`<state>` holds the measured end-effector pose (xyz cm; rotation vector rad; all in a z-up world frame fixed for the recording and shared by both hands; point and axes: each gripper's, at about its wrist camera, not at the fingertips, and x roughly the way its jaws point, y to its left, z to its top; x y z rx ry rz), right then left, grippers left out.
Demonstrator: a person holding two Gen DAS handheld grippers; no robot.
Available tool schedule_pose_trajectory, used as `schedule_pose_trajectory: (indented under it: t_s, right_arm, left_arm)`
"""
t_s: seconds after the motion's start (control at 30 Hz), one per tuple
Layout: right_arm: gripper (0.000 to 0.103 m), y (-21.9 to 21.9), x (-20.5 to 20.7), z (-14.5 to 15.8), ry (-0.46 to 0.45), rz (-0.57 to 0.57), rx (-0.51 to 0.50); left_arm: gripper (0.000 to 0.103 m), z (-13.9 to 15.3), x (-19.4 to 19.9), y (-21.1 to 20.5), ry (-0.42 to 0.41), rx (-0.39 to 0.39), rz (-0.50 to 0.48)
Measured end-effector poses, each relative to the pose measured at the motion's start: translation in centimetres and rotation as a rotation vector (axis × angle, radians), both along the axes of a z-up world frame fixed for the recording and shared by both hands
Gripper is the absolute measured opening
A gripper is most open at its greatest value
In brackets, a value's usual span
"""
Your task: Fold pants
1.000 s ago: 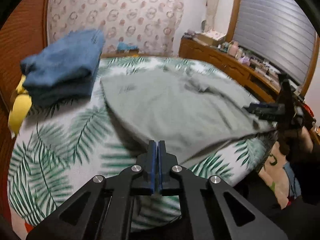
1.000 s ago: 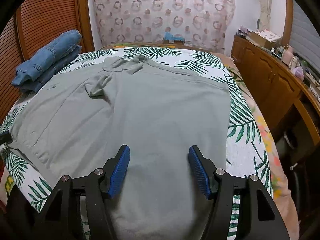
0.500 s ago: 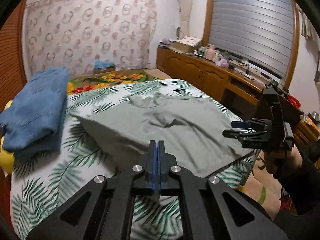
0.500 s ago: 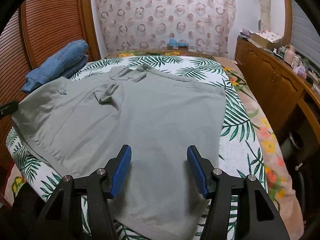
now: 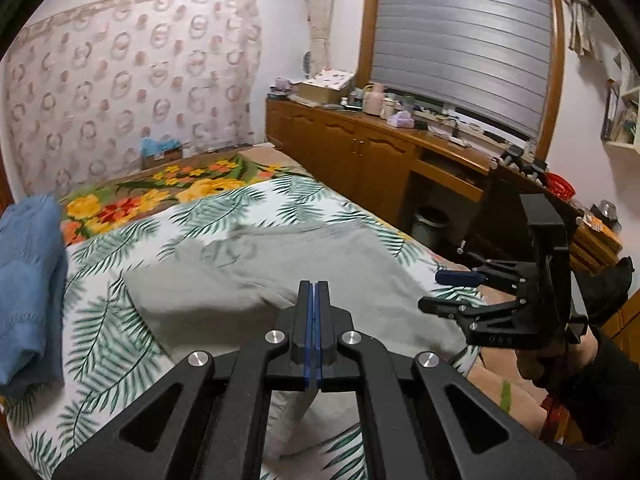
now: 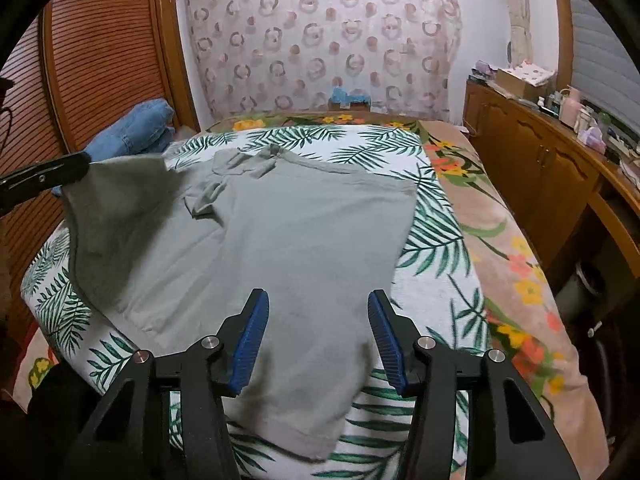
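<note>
On the bed [image 6: 436, 208], left tongs [image 6: 82, 164] pinch the pants [image 6: 288, 240] edge (only right view shows), right tongs [image 6: 316, 336] closing, gripping nothing.

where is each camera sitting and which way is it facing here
Left wrist: on the left gripper, shut on a lifted edge of the grey-green cloth pants, facing across the leaf-print bed toward the wooden cabinets; the right gripper and a dark sleeve show.
Right wrist: on the right gripper, jaws closing over the pants' near end, not pressing, facing the ring-patterned curtain.
Shared: pants, bed, folded blue jeans, cabinets.
</note>
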<state>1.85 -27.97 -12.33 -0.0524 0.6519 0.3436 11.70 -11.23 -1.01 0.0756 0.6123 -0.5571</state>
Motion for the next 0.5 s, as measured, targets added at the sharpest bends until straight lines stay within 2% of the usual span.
schedule_pose_trajectory:
  t_s: [0.27, 0.47, 0.5]
  right_arm:
    - [0.053, -1.5, -0.4, -0.5, -0.007, -0.006, 0.018]
    - [0.053, -1.4, -0.1, -1.0, 0.000, -0.011, 0.036]
    - [0.053, -1.3, 0.0, -1.0, 0.001, -0.011, 0.036]
  left_arm:
    - [0.002, -0.2, 1.2, -4.2, 0.038, 0.014, -0.060]
    - [0.002, -0.9, 1.4, -4.6, 0.058, 0.056, -0.034]
    - [0.005, -1.0, 1.3, -4.4, 0.057, 0.063, -0.027]
